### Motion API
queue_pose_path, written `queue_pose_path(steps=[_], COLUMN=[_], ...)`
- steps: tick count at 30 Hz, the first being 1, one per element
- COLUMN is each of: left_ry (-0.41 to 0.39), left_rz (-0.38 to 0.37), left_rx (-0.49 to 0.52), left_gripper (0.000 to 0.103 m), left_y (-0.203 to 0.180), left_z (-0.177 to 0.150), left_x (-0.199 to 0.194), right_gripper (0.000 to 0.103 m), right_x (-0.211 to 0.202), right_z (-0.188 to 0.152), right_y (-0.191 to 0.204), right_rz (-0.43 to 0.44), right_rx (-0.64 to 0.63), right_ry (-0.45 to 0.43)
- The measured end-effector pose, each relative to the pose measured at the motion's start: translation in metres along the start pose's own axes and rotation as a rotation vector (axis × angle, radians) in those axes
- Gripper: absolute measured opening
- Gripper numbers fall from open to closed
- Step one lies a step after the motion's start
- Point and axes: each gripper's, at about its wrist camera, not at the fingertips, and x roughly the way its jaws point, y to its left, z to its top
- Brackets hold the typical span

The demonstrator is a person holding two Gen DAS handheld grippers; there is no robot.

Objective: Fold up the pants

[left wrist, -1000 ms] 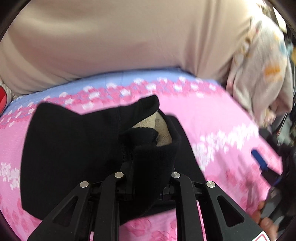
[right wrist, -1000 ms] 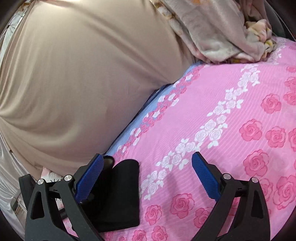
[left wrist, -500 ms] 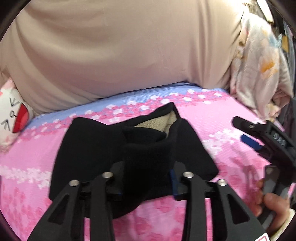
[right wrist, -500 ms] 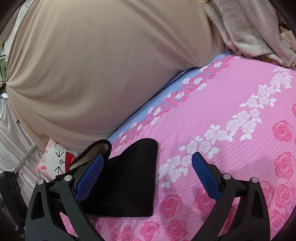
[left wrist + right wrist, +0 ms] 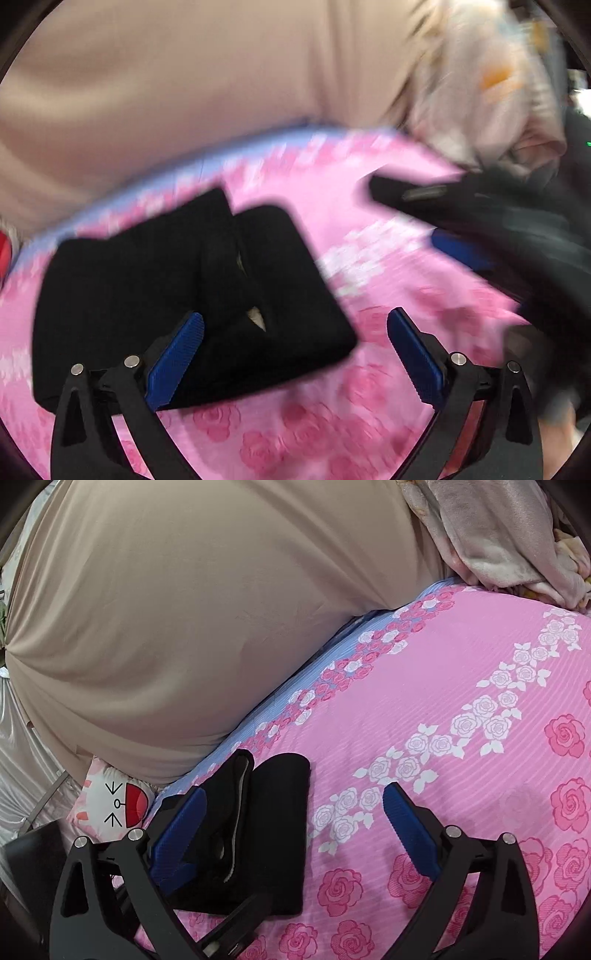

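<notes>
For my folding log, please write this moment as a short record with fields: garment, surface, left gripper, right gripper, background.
garment: black pants, folded into a compact bundle, a pale lining edge showing
surface: pink rose-print bedsheet
left gripper: open; its jaws have just been opening; the bundle lies loose between the fingers
right gripper: open, holding nothing
background: beige cushion; cartoon cat pillow; pale blanket

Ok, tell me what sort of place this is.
Probably a bedroom: the folded black pants lie on a pink rose-print bedsheet, with a big beige pillow and a crumpled fleece blanket behind.
</notes>
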Motion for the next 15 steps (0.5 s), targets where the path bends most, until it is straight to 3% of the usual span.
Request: queue_pose_path(steps=[2,4,8,11,15], left_ry=[-0.16,-0.257,-0.213,-0.148,-0.109], left_rz=[-0.026,0.015,0.065,0.208,0.409], left_rx=[0.029,0.011,-0.149,-0.307,-0.472], left_gripper=[0.097,0.097,0.097,0.097,0.097], left_y=[0.005,0.024,0.093,0.16,0.232], left_z=[-0.01,-0.015,-0.018,-0.023,-0.045], left_x=[-0.045,-0.081,-0.099,-0.094,-0.102], right_gripper=[0.094,0.094,0.098,0.098,0.098], right_x=[0.005,0.017,0.068,0.116,0.136], right_z=[0.002,0.008,0.015,0.0,-0.016], right_y=[0.004,0.014,0.047,0.07,0.088], right_rz=[0.02,0.058,0.131,0.05,-0.079], right_rx=[-0.007,-0.011,-0.051,-0.161,-0.27], right_ry=[0.036,0.093,0.313,0.464,0.459])
